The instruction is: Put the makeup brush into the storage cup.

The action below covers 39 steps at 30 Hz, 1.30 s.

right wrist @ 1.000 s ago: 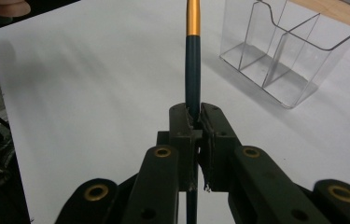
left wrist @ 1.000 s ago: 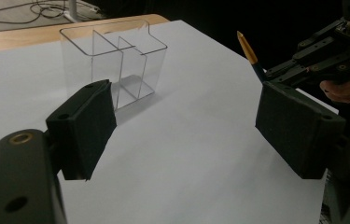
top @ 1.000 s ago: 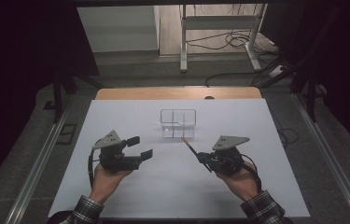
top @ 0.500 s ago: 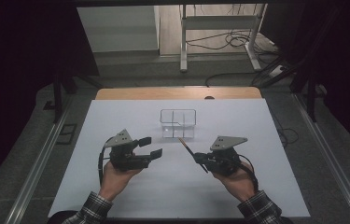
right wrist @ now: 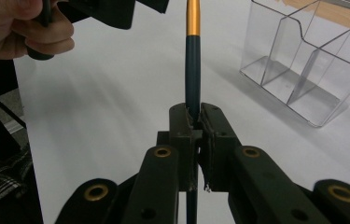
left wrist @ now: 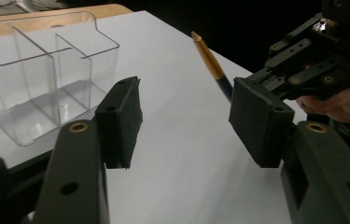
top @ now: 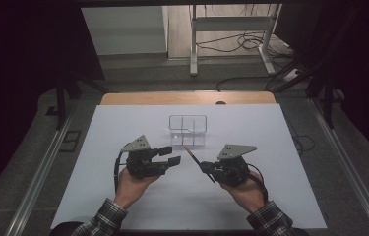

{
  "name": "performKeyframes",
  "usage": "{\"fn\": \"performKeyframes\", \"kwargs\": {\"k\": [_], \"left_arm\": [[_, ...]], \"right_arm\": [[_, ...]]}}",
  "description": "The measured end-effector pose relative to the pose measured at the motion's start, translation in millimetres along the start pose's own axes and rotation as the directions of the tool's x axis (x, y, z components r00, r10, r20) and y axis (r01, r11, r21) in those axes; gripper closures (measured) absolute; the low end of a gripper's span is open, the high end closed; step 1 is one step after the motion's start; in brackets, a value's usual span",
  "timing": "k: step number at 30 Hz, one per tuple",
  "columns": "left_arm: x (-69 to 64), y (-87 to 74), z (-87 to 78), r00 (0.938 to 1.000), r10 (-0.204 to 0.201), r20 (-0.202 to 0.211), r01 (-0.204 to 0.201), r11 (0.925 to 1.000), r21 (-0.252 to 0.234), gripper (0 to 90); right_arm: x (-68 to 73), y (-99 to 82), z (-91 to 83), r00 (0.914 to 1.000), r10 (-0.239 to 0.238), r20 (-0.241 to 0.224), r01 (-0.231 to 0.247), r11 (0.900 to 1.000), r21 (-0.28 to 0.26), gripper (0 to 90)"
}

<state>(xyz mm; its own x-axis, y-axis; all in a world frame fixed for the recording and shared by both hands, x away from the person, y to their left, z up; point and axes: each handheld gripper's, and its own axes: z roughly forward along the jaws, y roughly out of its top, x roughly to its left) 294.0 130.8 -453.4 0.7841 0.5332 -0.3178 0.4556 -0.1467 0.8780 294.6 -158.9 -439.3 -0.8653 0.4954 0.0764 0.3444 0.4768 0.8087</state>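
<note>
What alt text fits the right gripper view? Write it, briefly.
The right gripper is shut on a dark blue pen with a gold band, pointing away over a white table. A clear plastic divided organiser stands at right.

Right hand-held gripper [right wrist: 194, 116]: jaws clamped on dark blue pen [right wrist: 192, 70], gold band toward far end, shaft pointing away. Clear divided organizer [right wrist: 310, 65] upper right on white table [right wrist: 116, 116]. Other hand [right wrist: 21, 28] upper left, holding dark grip.
</note>
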Motion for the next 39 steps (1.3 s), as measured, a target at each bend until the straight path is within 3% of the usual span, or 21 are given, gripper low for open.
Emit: {"fn": "performKeyframes", "kwargs": {"k": [8,19,28,32,35,36,37,39], "left_arm": [[-0.8,-0.7,7.7,0.9987,-0.026,0.044,0.026,0.9996,0.009,48.6],[1.4,-1.6,14.6,0.9904,-0.075,0.117,0.075,0.9972,0.006,55.0],[2.5,-3.4,19.0,0.9844,-0.095,0.148,0.094,0.9954,0.017,64.9],[3.2,-4.3,20.5,0.9779,-0.115,0.175,0.113,0.9934,0.021,69.7],[3.7,-4.6,20.5,0.9753,-0.12,0.186,0.118,0.9928,0.021,79.6],[4.2,-4.8,20.4,0.9708,-0.133,0.2,0.132,0.991,0.018,79.6],[3.8,-4.6,20.2,0.9727,-0.131,0.191,0.13,0.9914,0.02,82.2],[3.2,-3.8,19.3,0.9745,-0.123,0.187,0.121,0.9924,0.025,83.1]], "right_arm": [[3.3,0.7,3.7,0.9999,-0.011,-0.001,0.011,0.9999,-0.004,83.6],[9.6,2.9,10.8,0.9996,-0.026,-0.012,0.026,0.9996,-0.014,83.5],[13.2,4.2,14.3,0.9991,-0.034,-0.024,0.034,0.9992,-0.021,83.6],[14.0,4.8,15.5,0.999,-0.037,-0.026,0.036,0.9991,-0.021,83.5],[14.1,4.9,16.3,0.9989,-0.038,-0.029,0.037,0.9991,-0.02,83.5],[14.4,4.9,16.9,0.9989,-0.036,-0.03,0.036,0.9992,-0.018,83.5],[14.7,5.0,18.1,0.9987,-0.039,-0.033,0.038,0.9992,-0.012,88.7],[14.6,4.8,19.8,0.9985,-0.038,-0.04,0.038,0.9993,-0.005,88.7]]}}
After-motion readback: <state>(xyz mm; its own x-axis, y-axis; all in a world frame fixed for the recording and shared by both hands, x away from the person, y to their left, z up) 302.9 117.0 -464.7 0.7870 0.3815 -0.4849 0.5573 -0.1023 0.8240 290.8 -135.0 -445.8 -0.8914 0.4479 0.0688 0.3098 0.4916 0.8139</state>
